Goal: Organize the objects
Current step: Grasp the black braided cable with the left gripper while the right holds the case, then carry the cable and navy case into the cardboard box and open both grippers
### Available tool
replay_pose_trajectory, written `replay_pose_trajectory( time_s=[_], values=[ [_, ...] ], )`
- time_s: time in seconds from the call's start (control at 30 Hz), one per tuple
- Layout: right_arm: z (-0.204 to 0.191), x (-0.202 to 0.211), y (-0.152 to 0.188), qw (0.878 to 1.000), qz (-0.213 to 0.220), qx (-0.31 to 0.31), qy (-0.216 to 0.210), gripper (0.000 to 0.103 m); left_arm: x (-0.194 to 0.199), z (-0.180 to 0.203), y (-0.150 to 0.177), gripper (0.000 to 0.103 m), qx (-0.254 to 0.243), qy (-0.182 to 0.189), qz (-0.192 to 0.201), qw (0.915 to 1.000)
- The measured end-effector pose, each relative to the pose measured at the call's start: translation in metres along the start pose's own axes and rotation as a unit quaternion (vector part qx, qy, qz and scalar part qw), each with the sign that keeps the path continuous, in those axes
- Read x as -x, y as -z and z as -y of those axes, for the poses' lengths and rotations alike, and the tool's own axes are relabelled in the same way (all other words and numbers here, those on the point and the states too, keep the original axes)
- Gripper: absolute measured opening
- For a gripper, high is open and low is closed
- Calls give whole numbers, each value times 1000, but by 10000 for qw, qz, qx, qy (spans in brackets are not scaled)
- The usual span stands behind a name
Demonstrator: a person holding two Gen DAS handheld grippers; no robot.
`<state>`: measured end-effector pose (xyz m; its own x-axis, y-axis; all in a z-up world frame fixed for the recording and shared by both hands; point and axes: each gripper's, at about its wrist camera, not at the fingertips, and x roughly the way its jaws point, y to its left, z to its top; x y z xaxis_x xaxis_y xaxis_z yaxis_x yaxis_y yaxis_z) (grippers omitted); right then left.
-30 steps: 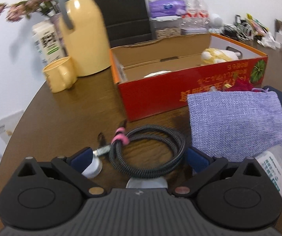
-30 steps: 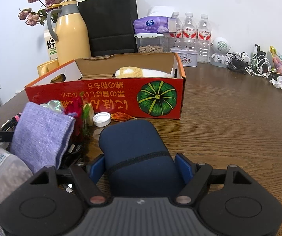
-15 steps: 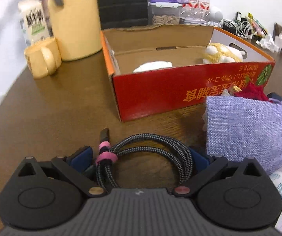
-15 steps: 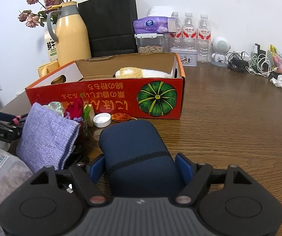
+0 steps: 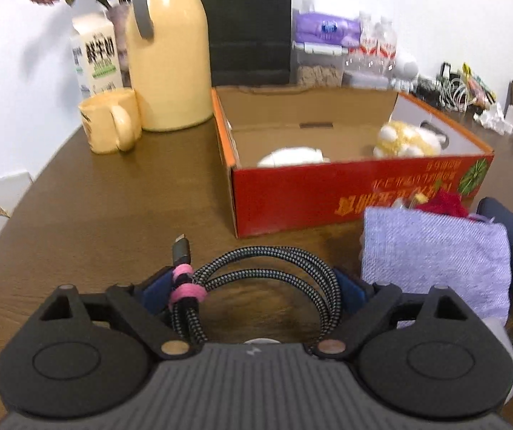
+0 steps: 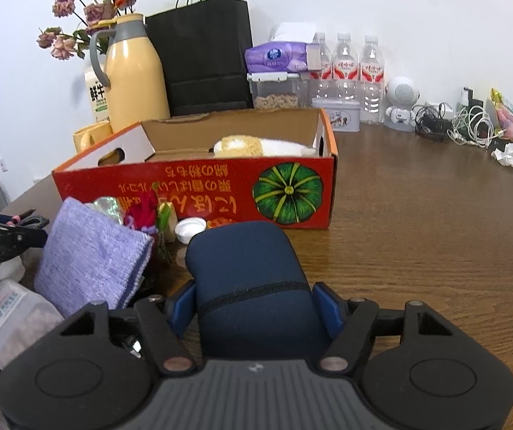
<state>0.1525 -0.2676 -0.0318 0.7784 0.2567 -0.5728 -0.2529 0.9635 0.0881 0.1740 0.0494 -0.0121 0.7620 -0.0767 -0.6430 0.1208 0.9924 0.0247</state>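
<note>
The red cardboard box [image 5: 345, 193] stands open on the brown table [image 5: 106, 208], and everything else is placed around it. In front of the box's near left corner, the left gripper [image 5: 256, 286] has a coiled braided cable [image 5: 267, 272] between its blue pads; the jaws are closing and the pads press on the two sides of the coil, which is bound by a pink tie [image 5: 186, 292] and appears to be off the table. The cable's dark plug [image 5: 182, 249] sticks up just left of the coil. Right of the cable, in front of the box's long red side, lies a lilac cloth pouch [image 5: 431, 258], with something red [image 5: 442, 202] between it and the box. Inside the box lie a yellow and white plush toy [image 5: 406, 141] toward the right end and a white thing [image 5: 292, 156] toward the left. Left of the box stand a yellow mug [image 5: 107, 122] and a tall yellow jug [image 5: 168, 57]. In the right wrist view, the right gripper [image 6: 256, 308] is closing its jaws on a dark blue soft case [image 6: 245, 272], which fills the gap between the pads and lies in front of the box's pumpkin picture [image 6: 286, 191]. A white cap [image 6: 189, 229] sits just in front of the box, left of the case. A clear plastic bottle [image 6: 9, 319] lies left of the pouch, farthest from the box.
</note>
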Motion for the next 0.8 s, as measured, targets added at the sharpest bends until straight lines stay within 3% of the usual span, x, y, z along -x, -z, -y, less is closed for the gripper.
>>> replay_pose_trajectory(
  time_s=[0.4, 0.8],
  values=[
    [-7, 23, -30, 9984, 506, 229, -40, 67, 44, 14, -39, 93, 101, 32, 875, 9961],
    [-54, -11, -100, 9922, 1028, 487, -513, 67, 17, 43, -106, 93, 433, 349, 1364, 9891]
  ],
)
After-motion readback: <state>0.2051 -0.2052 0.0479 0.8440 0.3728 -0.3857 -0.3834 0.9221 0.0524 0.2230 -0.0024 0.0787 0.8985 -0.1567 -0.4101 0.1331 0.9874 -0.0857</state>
